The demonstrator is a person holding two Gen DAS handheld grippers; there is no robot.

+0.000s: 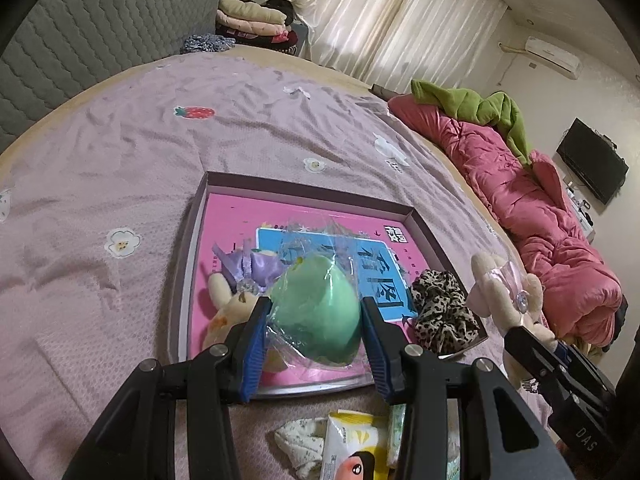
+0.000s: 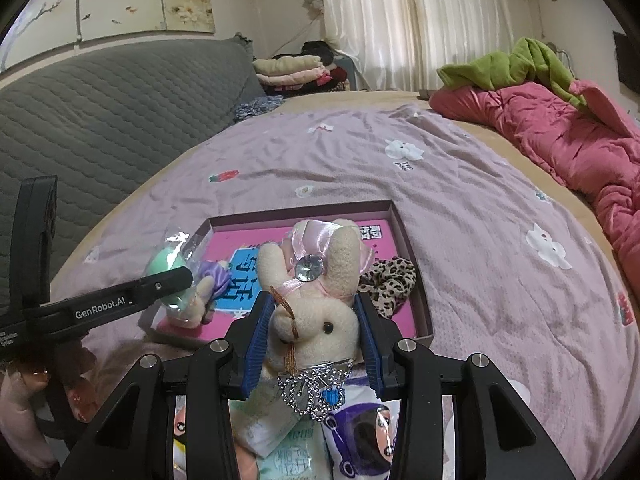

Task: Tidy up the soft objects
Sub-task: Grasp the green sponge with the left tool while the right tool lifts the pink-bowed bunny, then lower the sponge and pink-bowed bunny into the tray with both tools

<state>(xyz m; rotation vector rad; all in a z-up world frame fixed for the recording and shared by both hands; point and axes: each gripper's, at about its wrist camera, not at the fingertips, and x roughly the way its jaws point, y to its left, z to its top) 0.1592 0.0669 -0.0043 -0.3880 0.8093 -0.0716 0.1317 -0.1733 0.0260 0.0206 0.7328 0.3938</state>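
My left gripper (image 1: 316, 312) is shut on a green soft toy in clear wrap (image 1: 316, 312) and holds it over the near left part of a shallow box with a pink floor (image 1: 240, 216). A cream bunny with a purple bow (image 1: 236, 280) and a leopard-print scrunchie (image 1: 442, 308) lie in the box. My right gripper (image 2: 316, 312) is shut on a cream plush bunny with a pink bow and a gem (image 2: 316, 300), held just before the box's near edge (image 2: 424, 320). The left gripper (image 2: 168, 280) shows in the right wrist view.
The box sits on a lilac bedspread (image 1: 120, 152). Tissue packs (image 1: 352, 452) lie on the bed below the grippers. A pink quilt with a green cloth (image 1: 520, 200) lies along the right. A grey headboard (image 2: 100, 112) and folded clothes (image 1: 252, 20) are at the back.
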